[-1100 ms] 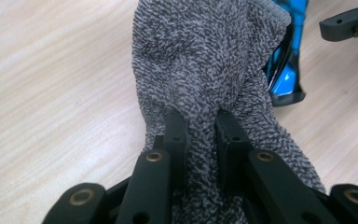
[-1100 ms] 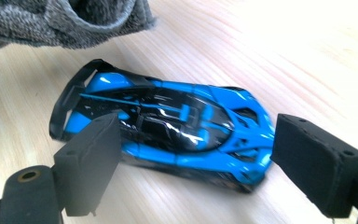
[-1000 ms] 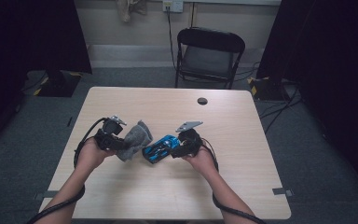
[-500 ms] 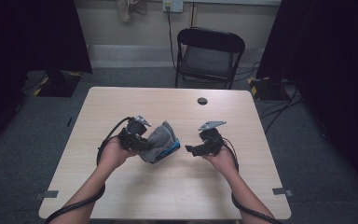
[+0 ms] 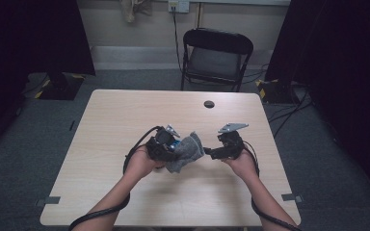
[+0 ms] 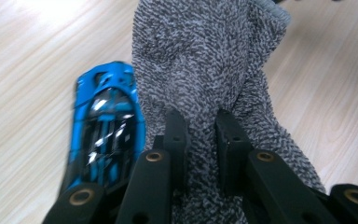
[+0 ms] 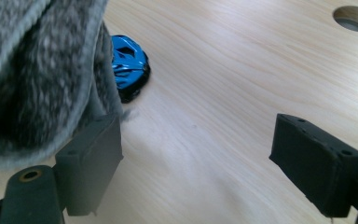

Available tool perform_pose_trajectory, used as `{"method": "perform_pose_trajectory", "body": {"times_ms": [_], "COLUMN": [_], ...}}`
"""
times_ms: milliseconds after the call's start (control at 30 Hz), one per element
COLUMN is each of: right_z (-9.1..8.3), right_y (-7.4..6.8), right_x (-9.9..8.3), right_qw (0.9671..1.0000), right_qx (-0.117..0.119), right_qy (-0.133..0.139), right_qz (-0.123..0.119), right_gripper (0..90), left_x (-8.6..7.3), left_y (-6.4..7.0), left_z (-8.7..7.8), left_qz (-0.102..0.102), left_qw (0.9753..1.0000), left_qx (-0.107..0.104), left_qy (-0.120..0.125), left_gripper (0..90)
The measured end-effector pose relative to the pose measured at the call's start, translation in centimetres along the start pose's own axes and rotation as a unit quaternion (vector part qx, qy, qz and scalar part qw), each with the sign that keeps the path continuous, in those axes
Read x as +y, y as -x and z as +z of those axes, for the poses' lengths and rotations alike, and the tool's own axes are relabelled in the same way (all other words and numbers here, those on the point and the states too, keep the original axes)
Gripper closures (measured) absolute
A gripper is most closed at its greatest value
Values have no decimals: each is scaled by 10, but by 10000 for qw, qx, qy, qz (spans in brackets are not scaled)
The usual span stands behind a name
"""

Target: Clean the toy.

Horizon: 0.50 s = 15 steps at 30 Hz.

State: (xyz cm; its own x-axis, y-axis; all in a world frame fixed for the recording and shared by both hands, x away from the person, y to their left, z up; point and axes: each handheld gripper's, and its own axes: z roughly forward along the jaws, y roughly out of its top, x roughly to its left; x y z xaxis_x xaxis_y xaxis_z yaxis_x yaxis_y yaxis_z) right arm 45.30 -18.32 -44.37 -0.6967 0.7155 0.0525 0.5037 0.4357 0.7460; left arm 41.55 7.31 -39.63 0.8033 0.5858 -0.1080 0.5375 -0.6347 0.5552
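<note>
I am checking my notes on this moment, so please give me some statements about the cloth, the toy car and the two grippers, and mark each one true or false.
1. The left gripper is shut on the grey cloth. True.
2. The right gripper holds the blue toy car. False: its jaws stand wide open with nothing between them, and the car lies on the table.
3. In the left gripper view the car lies beside the cloth. True.
4. A red chair stands behind the table. False: it is black.
5. The cloth lies flat and spread out on the table. False: it is bunched up in the left gripper.
</note>
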Motion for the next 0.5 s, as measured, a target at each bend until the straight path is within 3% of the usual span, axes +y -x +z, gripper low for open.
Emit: {"method": "perform_pose_trajectory", "body": {"times_ms": [500], "right_z": [-29], "right_y": [28], "right_x": [-19], "right_qw": [9994], "right_qx": [-286], "right_qy": [31], "right_qz": [216], "right_gripper": [161], "left_x": [22], "left_y": [22], "left_z": [50], "left_qz": [248], "left_qw": [9990], "left_qx": [-284], "left_qy": [-242], "left_gripper": [770]}}
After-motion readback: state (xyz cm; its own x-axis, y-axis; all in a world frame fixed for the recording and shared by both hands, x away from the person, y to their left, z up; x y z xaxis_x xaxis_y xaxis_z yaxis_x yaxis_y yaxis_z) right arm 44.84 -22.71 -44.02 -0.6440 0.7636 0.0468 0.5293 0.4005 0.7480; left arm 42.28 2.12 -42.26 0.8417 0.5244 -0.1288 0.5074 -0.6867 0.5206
